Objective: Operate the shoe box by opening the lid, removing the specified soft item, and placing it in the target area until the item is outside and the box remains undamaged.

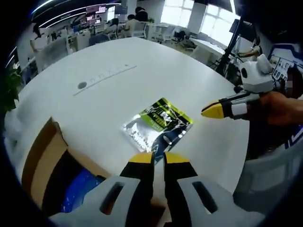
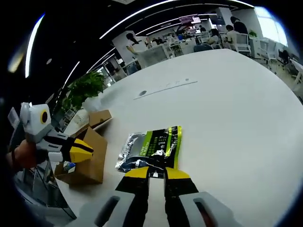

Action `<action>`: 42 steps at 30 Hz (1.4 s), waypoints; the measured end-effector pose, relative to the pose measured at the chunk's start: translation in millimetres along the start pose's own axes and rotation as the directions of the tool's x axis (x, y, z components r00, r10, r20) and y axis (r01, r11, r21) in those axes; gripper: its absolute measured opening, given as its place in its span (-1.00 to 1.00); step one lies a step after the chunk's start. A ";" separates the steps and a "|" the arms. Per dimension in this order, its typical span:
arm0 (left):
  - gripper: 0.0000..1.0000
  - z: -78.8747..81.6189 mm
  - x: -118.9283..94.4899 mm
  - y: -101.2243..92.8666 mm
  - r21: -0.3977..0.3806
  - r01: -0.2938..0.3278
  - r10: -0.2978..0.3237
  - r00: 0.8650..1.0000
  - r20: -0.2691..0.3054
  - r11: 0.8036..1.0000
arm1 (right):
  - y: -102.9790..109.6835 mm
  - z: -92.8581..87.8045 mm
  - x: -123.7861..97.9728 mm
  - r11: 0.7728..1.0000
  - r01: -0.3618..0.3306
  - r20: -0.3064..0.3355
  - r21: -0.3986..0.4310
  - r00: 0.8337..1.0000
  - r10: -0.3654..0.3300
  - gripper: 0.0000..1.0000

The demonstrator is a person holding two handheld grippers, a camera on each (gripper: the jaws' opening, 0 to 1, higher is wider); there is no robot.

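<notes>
We saw a large white table (image 1: 142,71) with a flat foil pouch (image 1: 157,125) lying on it, silver at one end and green and black at the other. In the left gripper view, the left gripper (image 1: 158,160) pointed down toward the near edge of the pouch, its yellow-tipped jaws drawn close with only a thin gap between them; nothing was gripped, and we could not tell whether the tips touched the pouch. The cardboard box (image 1: 45,158) stood open at the lower left of that view, its flap raised and something blue (image 1: 80,189) showing inside. The right gripper (image 1: 217,110) came in from the right, held by a hand (image 1: 279,108), its tip just beside the pouch but apart from it.

In the right gripper view, the right gripper (image 2: 157,173) sat at the near edge of the pouch (image 2: 151,147), jaws nearly together and empty as far as we could see; contact with the pouch was unclear. The box (image 2: 87,153) stood to the left, well outside of which the pouch lay on the table (image 2: 227,109). The left gripper (image 2: 83,150) hovered in front of the box, with its jaws closed to a point. A potted plant (image 2: 83,90) stood beyond the box, and people sat at desks (image 2: 208,40) far behind.
</notes>
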State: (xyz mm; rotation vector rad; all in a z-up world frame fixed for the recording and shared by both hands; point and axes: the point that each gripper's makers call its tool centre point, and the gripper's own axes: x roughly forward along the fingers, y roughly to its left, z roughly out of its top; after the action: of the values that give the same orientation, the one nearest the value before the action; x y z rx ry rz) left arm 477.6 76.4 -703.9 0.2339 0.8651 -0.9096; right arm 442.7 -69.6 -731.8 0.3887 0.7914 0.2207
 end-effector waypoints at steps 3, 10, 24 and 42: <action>-0.89 0.7 -6.5 0.3 -0.008 -0.001 0.001 1.000 0.014 1.000 | 3.7 -1.1 -5.6 1.000 -0.002 0.012 0.012 1.000 0.002 -0.86; -0.89 3.1 -22.7 0.5 -0.028 -0.001 0.002 0.998 0.061 1.000 | 11.5 4.5 -16.3 1.000 -0.014 0.050 0.007 0.999 0.013 -0.86; -0.89 1.6 -52.1 -0.5 -0.095 0.006 0.010 0.986 0.168 0.995 | 27.9 -5.8 -28.2 0.999 -0.035 0.077 -0.014 0.996 0.036 -0.84; -0.89 -9.8 -74.5 -14.0 -0.134 0.018 0.015 0.970 0.241 0.991 | 60.7 -16.3 -53.4 0.998 -0.067 0.144 0.007 0.987 0.065 -0.81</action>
State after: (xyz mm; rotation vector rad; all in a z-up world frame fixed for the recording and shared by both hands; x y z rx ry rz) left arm 438.0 117.0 -652.7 0.0037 0.6967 -0.8564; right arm 391.4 -28.3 -682.3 0.4376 0.6386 0.2474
